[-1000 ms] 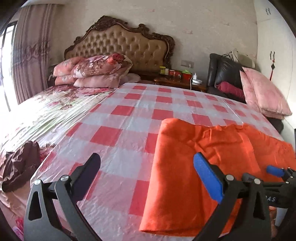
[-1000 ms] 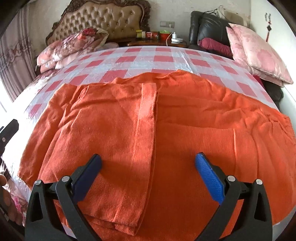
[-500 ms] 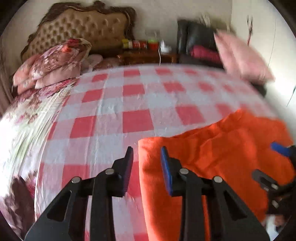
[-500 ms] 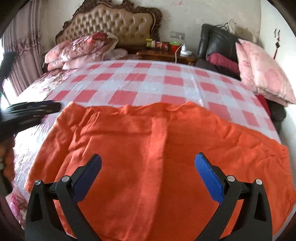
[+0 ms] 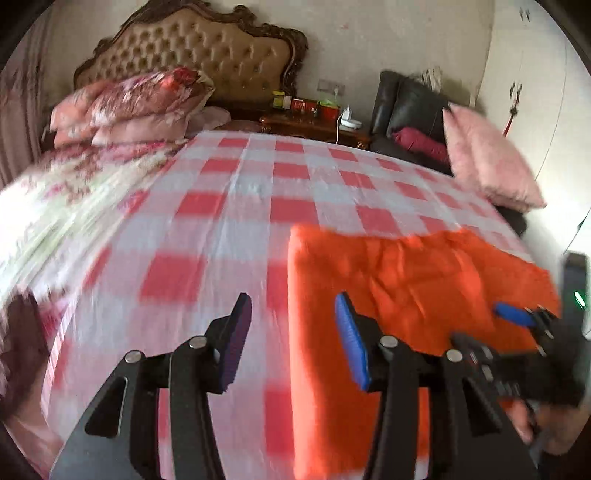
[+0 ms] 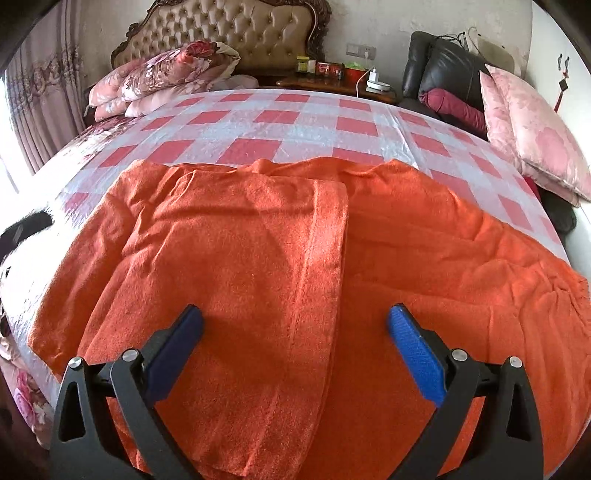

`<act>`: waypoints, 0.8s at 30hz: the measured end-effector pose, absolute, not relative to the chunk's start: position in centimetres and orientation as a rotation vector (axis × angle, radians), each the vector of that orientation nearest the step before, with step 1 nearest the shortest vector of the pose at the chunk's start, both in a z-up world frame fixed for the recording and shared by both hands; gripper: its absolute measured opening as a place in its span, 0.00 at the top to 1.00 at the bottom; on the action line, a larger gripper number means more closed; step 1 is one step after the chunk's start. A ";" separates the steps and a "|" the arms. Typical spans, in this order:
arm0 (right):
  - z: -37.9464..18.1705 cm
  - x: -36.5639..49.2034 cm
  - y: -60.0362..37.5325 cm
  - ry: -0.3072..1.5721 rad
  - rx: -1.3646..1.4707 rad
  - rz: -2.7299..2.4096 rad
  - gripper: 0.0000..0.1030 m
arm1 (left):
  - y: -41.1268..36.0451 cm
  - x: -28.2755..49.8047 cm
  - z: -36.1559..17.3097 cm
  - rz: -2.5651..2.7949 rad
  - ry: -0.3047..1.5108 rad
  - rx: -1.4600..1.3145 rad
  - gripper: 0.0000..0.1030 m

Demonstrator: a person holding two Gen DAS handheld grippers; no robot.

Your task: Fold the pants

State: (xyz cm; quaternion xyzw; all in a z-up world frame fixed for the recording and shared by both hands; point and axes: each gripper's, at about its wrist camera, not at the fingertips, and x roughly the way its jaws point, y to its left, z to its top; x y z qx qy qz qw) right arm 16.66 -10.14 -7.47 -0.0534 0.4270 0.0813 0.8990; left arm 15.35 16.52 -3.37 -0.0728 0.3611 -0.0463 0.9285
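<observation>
orange pants (image 6: 295, 240) beneath spread right fingers (image 6: 415, 341), beside left fingers (image 5: 351, 341)

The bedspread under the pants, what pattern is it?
Red-and-white checks on the bedspread, clearest in the right wrist view.

A red-and-white checked bedspread (image 6: 236, 125) covers the bed; at its far end stands a tufted tan headboard with a carved dark wooden frame (image 6: 236, 33); below the headboard's left side lies a heap of pink floral quilts (image 6: 162, 74); right of the headboard a dark wooden nightstand (image 6: 332, 83) carries small jars and what may be a white charger (image 6: 373, 75), too small to tell; further right a black leather chair (image 6: 443, 62) holds a maroon bolster (image 6: 458, 107); two pale pink cushions (image 6: 532, 129) lean beside it; patterned curtains (image 6: 33, 96) hang left of the headboard.
</observation>
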 end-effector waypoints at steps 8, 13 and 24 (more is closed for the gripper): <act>-7.5 16.6 -10.2 0.883 -0.111 0.172 0.06 | 18.0 10.2 -6.9 -0.155 0.775 -0.299 0.54; -7.5 16.6 -10.4 0.888 -0.097 0.186 0.06 | 17.2 8.7 -7.4 -0.179 0.754 -0.278 0.55; -4.8 14.0 -9.3 0.792 -0.178 0.194 0.06 | 16.5 9.1 -7.4 -0.202 0.773 -0.304 0.60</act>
